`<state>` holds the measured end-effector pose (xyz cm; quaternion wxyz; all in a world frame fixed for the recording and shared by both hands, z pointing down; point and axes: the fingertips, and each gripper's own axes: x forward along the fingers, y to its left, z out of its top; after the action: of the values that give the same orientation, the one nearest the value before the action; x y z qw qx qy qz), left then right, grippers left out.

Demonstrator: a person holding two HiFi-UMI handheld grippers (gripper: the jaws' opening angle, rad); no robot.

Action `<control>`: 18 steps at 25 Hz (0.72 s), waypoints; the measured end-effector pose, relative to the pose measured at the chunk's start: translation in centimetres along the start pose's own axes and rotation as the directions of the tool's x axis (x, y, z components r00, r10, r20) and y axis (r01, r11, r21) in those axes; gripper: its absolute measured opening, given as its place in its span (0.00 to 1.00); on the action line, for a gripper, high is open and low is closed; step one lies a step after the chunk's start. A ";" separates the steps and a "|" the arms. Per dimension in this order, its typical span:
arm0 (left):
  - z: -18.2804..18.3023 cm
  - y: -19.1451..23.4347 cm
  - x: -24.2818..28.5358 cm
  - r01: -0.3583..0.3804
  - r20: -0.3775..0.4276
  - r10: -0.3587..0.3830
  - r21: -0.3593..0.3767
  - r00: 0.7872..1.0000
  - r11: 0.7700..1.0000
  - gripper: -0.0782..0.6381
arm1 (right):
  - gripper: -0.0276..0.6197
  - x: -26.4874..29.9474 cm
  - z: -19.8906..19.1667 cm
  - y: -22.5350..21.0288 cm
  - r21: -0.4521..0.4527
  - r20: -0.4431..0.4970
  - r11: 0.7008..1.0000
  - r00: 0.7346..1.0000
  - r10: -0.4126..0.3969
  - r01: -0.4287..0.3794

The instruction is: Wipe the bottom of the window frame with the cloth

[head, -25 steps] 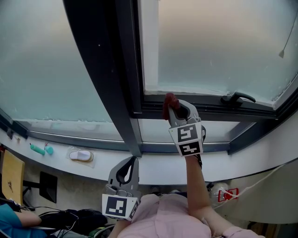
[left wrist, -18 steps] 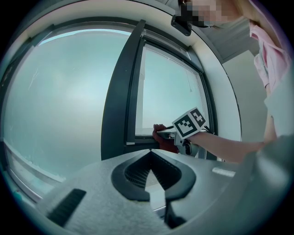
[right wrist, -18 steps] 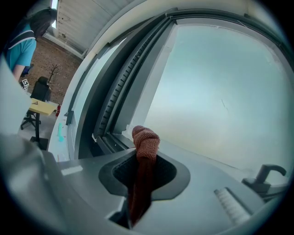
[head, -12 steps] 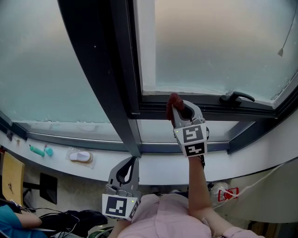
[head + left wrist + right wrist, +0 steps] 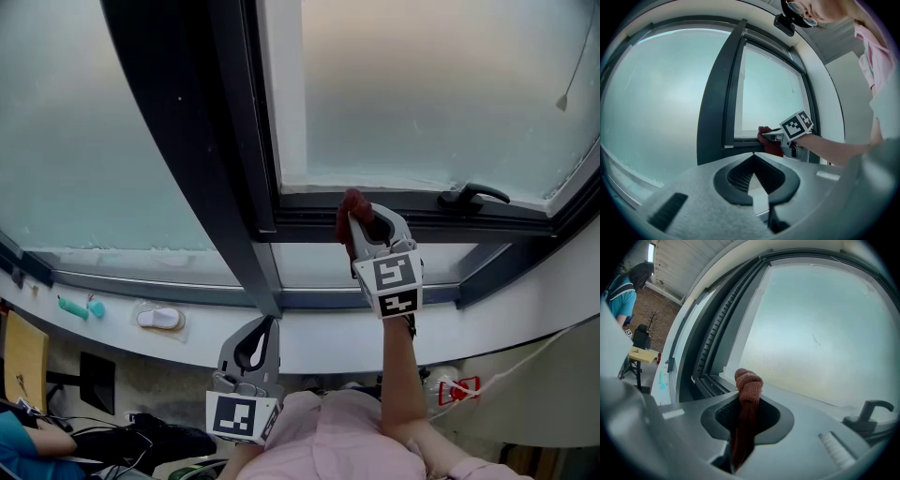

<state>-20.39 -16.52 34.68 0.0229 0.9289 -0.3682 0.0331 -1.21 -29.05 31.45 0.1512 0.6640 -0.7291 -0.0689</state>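
Clamps a reddish-brown cloth (image 5: pixel 749 380) in the right gripper (image 5: pixel 747 399), with the jaws closed tight on the fabric. Leaves a knotted wad of it sticking out past the fingertips and a darker strip trailing back between the pads. Holds that wad at the dark bottom rail (image 5: pixel 422 223) of the window frame, just right of the thick dark mullion (image 5: pixel 211 159) and left of the black window handle (image 5: pixel 475 197). Cannot tell true contact with the rail from a near miss. Reaches up there on a bare forearm (image 5: pixel 398 375) from a pink shirt (image 5: pixel 323 441), with the marker cube (image 5: pixel 389 284) turned toward the head camera. Shows frosted glass (image 5: pixel 431 84) above the rail and a white sill (image 5: pixel 319 342) below it.

Carries the left gripper (image 5: pixel 268 323) low, near the body and below the sill, well apart from the cloth. Has its jaws pressed together with nothing between them. Points it toward the window, with the right gripper and the cloth in sight ahead at the frame's lower edge.

Off to the left on the sill: two small teal items (image 5: pixel 80 306) and, beside them, a white object in a clear wrapper (image 5: pixel 161 319). Far left in the right gripper view: a person in a teal top (image 5: pixel 621 294).
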 end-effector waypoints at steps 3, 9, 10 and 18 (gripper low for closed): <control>0.0 0.0 0.2 0.001 -0.002 -0.001 -0.002 1.000 1.000 0.10 | 0.14 -0.1 -0.1 -0.2 0.000 0.001 1.000 1.000 -0.001 0.001; -0.1 -0.7 1.0 0.013 -0.007 -0.013 0.001 1.000 1.000 0.10 | 0.14 -0.9 -0.8 -1.8 0.008 0.001 1.000 1.000 -0.026 0.026; -0.1 -1.1 1.2 0.018 -0.007 -0.018 0.002 1.000 1.000 0.10 | 0.14 -1.0 -0.8 -1.9 0.001 -0.001 1.000 1.000 -0.028 0.028; 0.3 -2.8 1.8 0.003 -0.011 -0.003 -0.004 1.000 1.000 0.10 | 0.14 -1.5 -1.0 -2.6 0.010 0.006 1.000 1.000 -0.014 0.014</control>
<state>-17.20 -15.73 34.46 0.0266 0.9292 -0.3667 0.0375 1.64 -27.75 31.44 0.1453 0.6697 -0.7251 -0.0683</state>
